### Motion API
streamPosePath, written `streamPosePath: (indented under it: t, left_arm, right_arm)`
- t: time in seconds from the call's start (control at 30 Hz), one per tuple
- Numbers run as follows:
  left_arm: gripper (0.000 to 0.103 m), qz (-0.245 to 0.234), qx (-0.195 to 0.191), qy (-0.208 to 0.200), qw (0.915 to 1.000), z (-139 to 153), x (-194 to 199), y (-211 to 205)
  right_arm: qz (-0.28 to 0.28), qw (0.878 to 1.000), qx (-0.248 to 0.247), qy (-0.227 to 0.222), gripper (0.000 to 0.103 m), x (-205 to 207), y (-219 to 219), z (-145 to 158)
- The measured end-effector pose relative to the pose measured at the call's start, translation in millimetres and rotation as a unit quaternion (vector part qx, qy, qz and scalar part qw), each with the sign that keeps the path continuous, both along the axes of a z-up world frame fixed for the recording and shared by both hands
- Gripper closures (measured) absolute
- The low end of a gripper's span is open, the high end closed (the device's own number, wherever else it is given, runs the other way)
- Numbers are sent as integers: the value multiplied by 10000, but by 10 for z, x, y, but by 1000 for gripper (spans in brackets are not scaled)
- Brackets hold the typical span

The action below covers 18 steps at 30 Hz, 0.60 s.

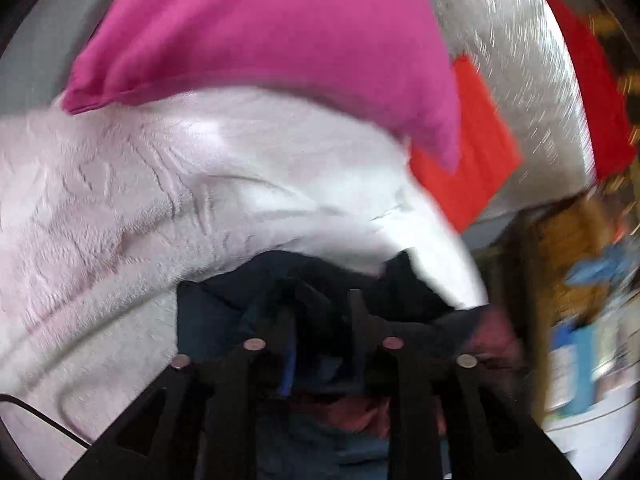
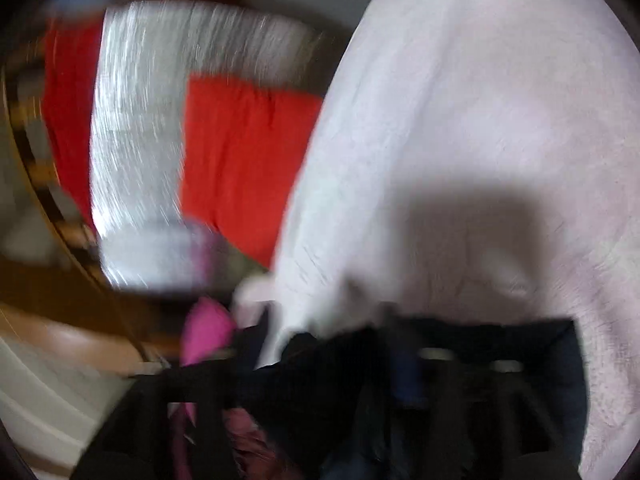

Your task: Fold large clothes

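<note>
Dark navy cloth, a dark garment [image 1: 320,312], is bunched between the fingers of the left claw [image 1: 322,304], which is pinching a fold of it; a strip of blue lining and a patch of maroon fabric [image 1: 348,416] show lower down between the claw's arms. Beneath and beyond the garment spreads a pale pink fleece blanket [image 1: 140,200], its nap creased into ridges. On the blanket's far side lies a magenta cloth [image 1: 260,40] with a stitched hem along its near edge, and a red cloth [image 1: 472,160] is partly tucked under the magenta one's right corner. Past these runs a silvery grey striped cover [image 1: 520,60], blurred by motion. A thin black cable [image 1: 40,416] crosses the blanket at the lower left.

From the right wrist view everything is smeared. The right claw [image 2: 460,364] sits buried in the same dark garment [image 2: 340,380], with cloth lying over and around its fingers, but whether they are spread or pressed together I cannot tell. The pink blanket [image 2: 480,120] fills the right side, a shadow falling on it just beyond the garment. To the left are the red cloth [image 2: 240,152] on the grey cover [image 2: 140,120], and a bit of the magenta cloth [image 2: 204,332] just beside the garment's left edge.
</note>
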<state>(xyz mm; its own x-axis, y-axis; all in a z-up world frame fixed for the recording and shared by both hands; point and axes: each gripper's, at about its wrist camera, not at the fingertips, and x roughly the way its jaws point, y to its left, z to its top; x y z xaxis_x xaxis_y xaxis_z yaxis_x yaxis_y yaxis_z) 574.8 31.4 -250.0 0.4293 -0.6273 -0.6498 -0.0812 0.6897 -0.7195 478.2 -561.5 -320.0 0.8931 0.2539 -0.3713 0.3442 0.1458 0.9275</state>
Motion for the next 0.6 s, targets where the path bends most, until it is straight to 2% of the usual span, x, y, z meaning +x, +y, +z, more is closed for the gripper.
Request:
streamPosePath:
  t: [0.03,0.07,0.1,0.13,0.2,0.3,0.37,0.43,0.5,0.6]
  left_arm:
    - [64,173,-267,-132,9994,95,-79,104]
    - [44,343,-292,-309,9985,192,-155,175]
    - [27,634,-301,-655,9954,359,-291,280]
    - [24,844,-390,-990,9907,508,-437,370]
    - [21,1144,-488,-1301,9837,713,-756,476]
    - [20,1025,-33,-1354,9855,819,-1247,390]
    - [20,935,216,-1296,9869,733,-1661,292]
    - [20,904,300,-1047,9899,499,-2068,206]
    - [20,944,228,-670,9930,247,-2323,189]
    - [20,1092,252,-14,9937,-113,-2514,197]
  right_arm:
    - [-111,9999,9,-129,20,-65,-41,44]
    - [-114,9995,-108,-275,20,-169,-80,167]
    - [1,9993,-256,-281,20,-272,-62,259]
    - [85,9989,-354,-284,20,-333,-40,324]
    - [346,9971,-611,-301,20,-561,86,497]
    - [674,9936,-845,-316,20,-971,342,615]
    - [767,9920,-950,-334,20,-1248,544,628]
    - [835,9920,-913,-269,20,-1466,712,567]
    - [967,9922,-773,-131,20,-1673,926,476]
    - [1207,9902,-664,228,20,-1870,1244,337]
